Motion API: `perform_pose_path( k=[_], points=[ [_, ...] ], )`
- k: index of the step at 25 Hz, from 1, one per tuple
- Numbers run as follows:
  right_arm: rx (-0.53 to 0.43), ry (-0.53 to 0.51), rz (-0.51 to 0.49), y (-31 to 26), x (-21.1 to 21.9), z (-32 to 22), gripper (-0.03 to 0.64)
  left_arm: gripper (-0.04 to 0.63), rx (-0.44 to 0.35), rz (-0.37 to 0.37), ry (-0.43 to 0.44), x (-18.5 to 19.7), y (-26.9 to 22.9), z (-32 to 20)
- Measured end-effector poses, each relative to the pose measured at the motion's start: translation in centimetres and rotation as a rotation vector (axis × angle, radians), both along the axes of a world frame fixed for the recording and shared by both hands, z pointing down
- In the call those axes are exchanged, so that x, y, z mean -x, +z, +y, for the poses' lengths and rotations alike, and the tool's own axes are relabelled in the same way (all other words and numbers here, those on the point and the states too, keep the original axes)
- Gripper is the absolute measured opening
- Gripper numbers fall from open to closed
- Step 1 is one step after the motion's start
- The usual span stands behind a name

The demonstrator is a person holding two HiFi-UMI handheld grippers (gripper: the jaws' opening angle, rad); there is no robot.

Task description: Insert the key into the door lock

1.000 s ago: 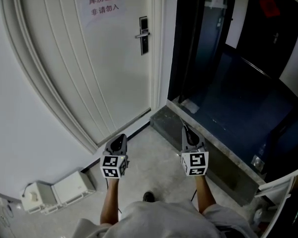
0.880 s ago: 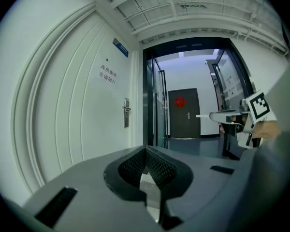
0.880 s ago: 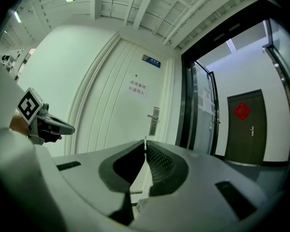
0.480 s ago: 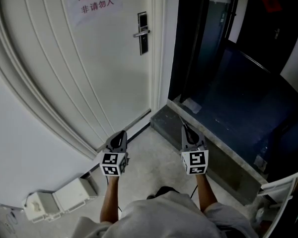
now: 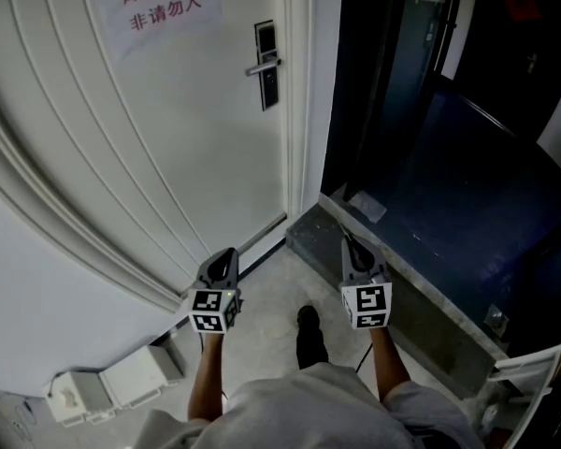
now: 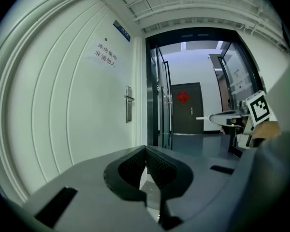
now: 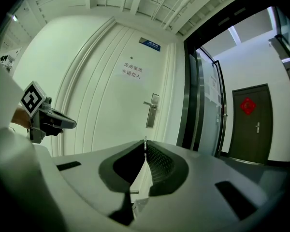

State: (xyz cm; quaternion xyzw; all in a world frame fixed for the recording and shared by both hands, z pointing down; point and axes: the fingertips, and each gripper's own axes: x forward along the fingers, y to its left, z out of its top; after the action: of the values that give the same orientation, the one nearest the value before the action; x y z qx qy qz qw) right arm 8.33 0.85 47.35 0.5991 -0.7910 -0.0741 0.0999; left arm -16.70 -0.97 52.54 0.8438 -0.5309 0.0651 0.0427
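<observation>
Grey floor (image 5: 282, 283) runs to white door (image 5: 187, 138), lock (image 5: 266, 64) well ahead, dark doorway (image 5: 421, 157) at right; my left gripper (image 5: 229, 253) closed on nothing, right gripper (image 5: 348, 243) pinches key (image 7: 145, 140)

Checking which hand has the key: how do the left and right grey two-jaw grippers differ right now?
The right grey gripper is shut on a thin silvery key poking past its tips; the left grey gripper is shut on nothing. The left sits before the white panelled door, the right nearer the dark doorway. Both point forward and carry marker cubes.
</observation>
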Motion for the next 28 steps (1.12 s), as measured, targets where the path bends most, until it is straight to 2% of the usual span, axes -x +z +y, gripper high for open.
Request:
perform_pose_path(
  k=[17,22,28],
  points=[
    [-0.030,-0.117,-0.023,-3.5,-5.9,-27.6,0.031,0.017,-0.041,-0.025,-0.119,-6.2,-4.8,-25.4],
    [-0.024,-0.135,-0.033,-3.2,-7.3,-32.9,0.031,0.017,-0.045,-0.037,-0.139,-7.4,-5.3,-30.6],
    [0.000,-0.151,-0.039,-2.1,-8.3,-36.3,0.031,0.017,-0.031,-0.044,-0.141,-9.1,-4.7,-33.8]
  ],
)
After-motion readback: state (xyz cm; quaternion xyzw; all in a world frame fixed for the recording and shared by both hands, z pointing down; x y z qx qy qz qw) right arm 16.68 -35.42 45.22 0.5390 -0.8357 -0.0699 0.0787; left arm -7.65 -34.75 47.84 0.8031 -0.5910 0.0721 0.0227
